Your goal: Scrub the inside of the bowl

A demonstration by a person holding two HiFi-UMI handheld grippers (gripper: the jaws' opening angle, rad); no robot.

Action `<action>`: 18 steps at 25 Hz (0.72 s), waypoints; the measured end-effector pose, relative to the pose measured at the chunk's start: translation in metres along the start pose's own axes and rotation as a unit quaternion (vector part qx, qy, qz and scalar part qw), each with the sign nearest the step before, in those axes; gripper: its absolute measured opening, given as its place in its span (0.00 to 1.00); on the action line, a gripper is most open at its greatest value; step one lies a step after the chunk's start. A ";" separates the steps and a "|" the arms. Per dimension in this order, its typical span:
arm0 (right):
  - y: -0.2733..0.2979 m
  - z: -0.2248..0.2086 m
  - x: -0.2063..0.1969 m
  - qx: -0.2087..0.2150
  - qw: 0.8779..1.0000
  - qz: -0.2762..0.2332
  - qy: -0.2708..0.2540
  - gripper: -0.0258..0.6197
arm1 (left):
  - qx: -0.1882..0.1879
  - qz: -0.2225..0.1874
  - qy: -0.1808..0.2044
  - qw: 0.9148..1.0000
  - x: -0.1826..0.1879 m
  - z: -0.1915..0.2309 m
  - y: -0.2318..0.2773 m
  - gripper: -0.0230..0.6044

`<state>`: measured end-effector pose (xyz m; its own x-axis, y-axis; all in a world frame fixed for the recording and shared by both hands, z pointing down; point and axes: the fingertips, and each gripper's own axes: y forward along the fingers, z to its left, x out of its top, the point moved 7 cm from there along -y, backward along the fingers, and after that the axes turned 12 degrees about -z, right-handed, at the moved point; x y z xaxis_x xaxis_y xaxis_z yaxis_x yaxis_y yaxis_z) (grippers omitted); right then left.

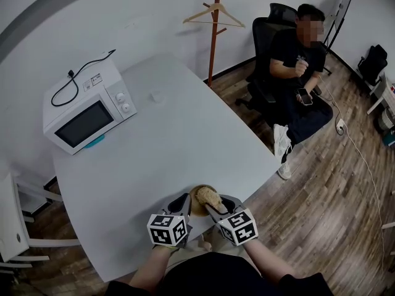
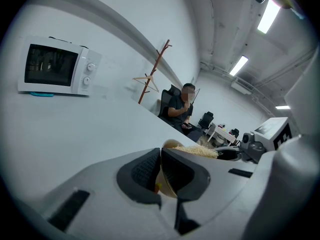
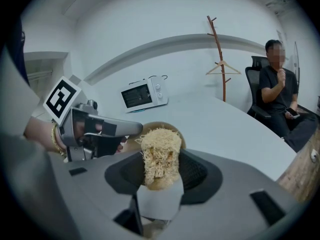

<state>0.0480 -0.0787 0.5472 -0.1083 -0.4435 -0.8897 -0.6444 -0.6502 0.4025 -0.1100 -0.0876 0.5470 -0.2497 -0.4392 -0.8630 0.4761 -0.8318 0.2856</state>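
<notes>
A tan bowl [image 1: 196, 194] sits at the near edge of the white table [image 1: 166, 140], close to my body. My left gripper [image 1: 183, 205] is shut on the bowl's rim [image 2: 170, 145], one jaw inside and one outside. The right gripper [image 1: 216, 208] is shut on a straw-coloured fibrous scrubber [image 1: 209, 197], which pokes into the bowl from the right. In the right gripper view the scrubber [image 3: 159, 153] stands up between the jaws, with the bowl [image 3: 129, 135] and the left gripper [image 3: 102, 130] just behind it. Most of the bowl's inside is hidden.
A white microwave [image 1: 86, 108] stands at the table's far left corner. A person sits in a black office chair [image 1: 299, 66] off to the right past the table. A wooden coat stand [image 1: 214, 26] rises behind the table, and a white chair [image 1: 13, 227] is at the left.
</notes>
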 end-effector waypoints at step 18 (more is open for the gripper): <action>0.014 0.030 0.011 0.059 0.997 0.026 -0.032 0.32 | -0.011 -0.018 0.009 1.000 0.011 -0.002 0.000 0.08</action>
<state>0.0146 -0.0741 0.5367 -0.1897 -0.4319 -0.8818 -0.7205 -0.5489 0.4238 -0.1107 -0.0921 0.5363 -0.2527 -0.4029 -0.8797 0.4857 -0.8391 0.2448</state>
